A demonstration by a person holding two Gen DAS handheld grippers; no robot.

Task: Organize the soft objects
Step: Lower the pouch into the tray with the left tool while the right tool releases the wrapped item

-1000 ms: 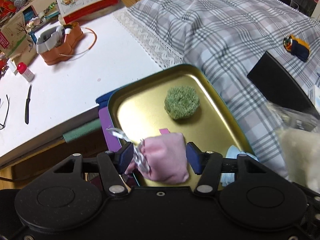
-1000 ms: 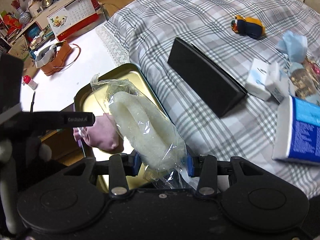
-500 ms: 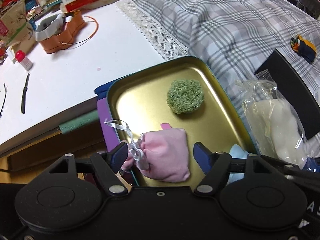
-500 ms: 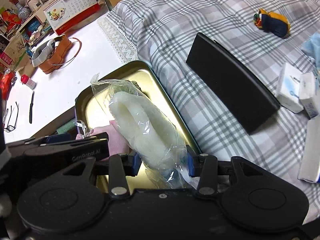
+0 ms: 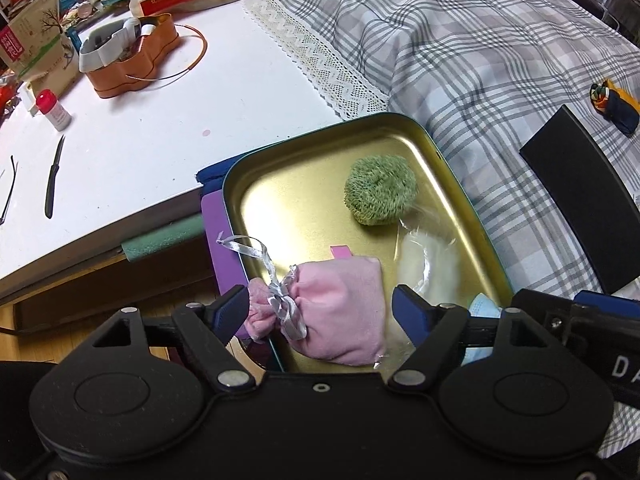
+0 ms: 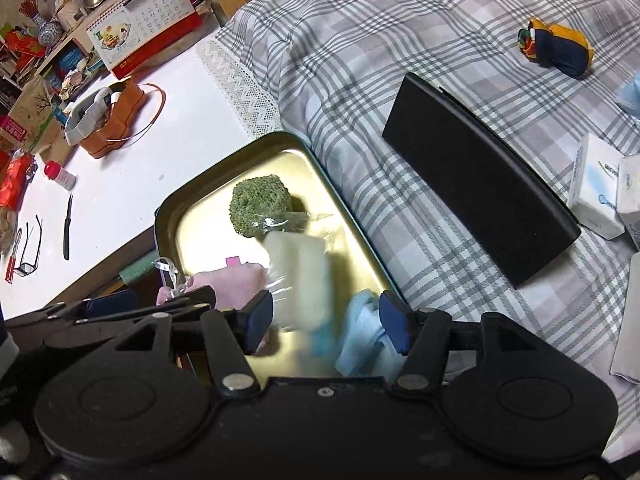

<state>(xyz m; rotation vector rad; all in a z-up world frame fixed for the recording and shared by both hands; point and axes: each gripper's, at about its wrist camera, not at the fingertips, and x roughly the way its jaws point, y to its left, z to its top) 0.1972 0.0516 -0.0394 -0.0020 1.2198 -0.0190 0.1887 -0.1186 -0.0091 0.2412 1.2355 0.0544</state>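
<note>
Bagged white sponge (image 6: pixel 298 276) dropped into tray (image 6: pixel 344 216) (lengthwise), both hand-held grippers (image 6: pixel 326 318) wide, empty

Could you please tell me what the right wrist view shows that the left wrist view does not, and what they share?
Only the right wrist view shows the white boxes on the plaid bedspread and the glasses on the white table. Only the left wrist view shows the purple sheet under the gold tray. Both show the tray holding the green scrubber, pink pouch and bagged white sponge, with the left hand-held gripper and right hand-held gripper open.
</note>
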